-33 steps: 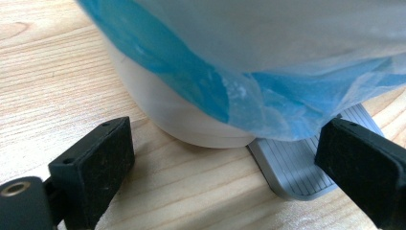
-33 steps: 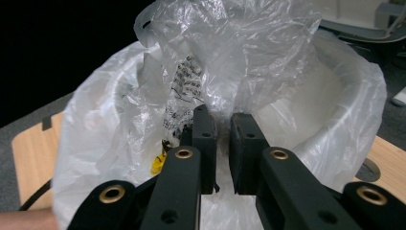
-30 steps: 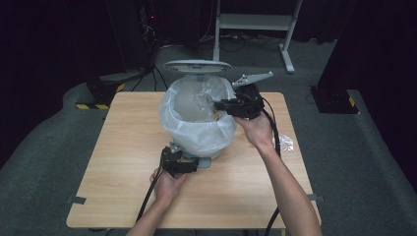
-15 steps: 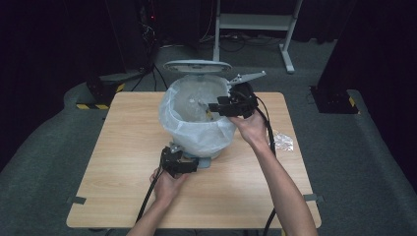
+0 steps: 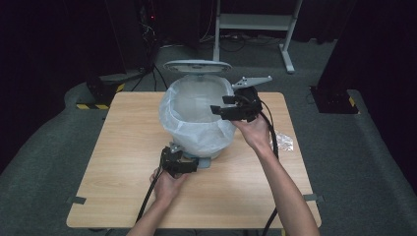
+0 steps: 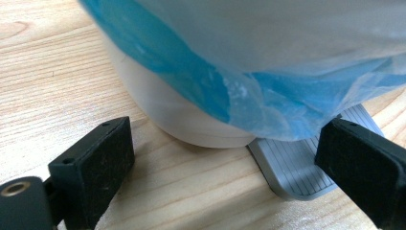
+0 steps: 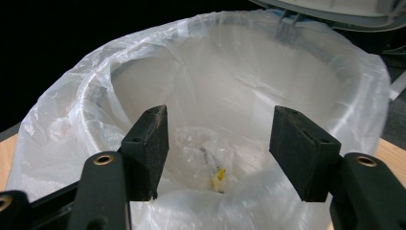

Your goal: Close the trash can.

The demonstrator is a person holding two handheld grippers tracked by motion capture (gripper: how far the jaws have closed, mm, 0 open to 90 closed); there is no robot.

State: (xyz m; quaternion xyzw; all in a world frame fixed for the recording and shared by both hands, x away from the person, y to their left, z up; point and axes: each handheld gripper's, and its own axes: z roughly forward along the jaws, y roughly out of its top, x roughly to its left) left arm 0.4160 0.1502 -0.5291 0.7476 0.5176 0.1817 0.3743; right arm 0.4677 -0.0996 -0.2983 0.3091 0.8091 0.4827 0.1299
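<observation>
The table carries a white pedal bin in the middle, lined with a thin plastic bag, with its lid tipped up at the back. So this looks like a "drop rubbish in the bin" job.

The left gripper sits low at the bin's base with jaws spread wide, and the grey pedal lies between them. I can't tell from here whether anything actually presses it.

The right gripper hovers over the bin's mouth. Its jaws have just been opening and stand apart with nothing between them. Straight below, at the bottom of the bag, lies a crumpled clear wrapper with a bit of yellow in it, so I'd say the drop is done.

One more scrap of clear wrapper lies on the table, right of the right forearm.

Tip for this step: keep the left where it is so the lid stays up, lift the right straight up clear of the bag's loose rim before swinging away, so the pads don't snag the plastic.
</observation>
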